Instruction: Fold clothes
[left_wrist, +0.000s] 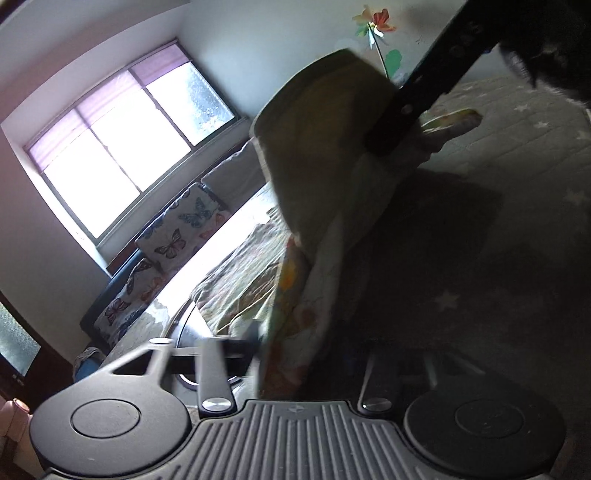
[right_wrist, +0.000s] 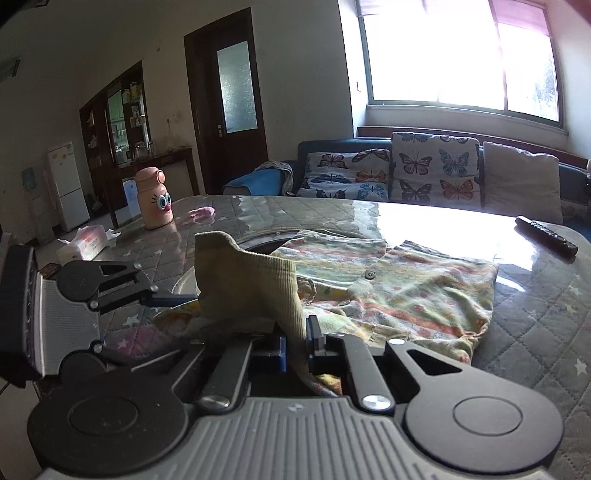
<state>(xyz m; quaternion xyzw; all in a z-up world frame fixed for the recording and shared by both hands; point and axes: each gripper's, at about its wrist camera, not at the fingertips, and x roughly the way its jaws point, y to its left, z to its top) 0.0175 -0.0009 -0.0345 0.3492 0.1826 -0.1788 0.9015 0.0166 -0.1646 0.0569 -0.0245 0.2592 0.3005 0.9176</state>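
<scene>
A small floral garment (right_wrist: 399, 288) lies on the quilted table cover (right_wrist: 546, 325), with a button in the middle. Its yellow-green ribbed cuff (right_wrist: 243, 284) is lifted above the table. My right gripper (right_wrist: 295, 350) is shut on that cuff. My left gripper (right_wrist: 184, 299) shows at the left of the right wrist view, also shut on the lifted cloth. In the left wrist view the cloth (left_wrist: 314, 177) hangs right in front of the camera and hides the left gripper's (left_wrist: 295, 354) fingertips; the right gripper's finger (left_wrist: 413, 107) pinches its top.
A peach cartoon bottle (right_wrist: 153, 199), a tissue pack (right_wrist: 86, 245) and a pink scrap (right_wrist: 201, 213) sit on the table's far left. A black remote (right_wrist: 546, 236) lies at the far right. A sofa with butterfly cushions (right_wrist: 436, 170) stands behind under the window.
</scene>
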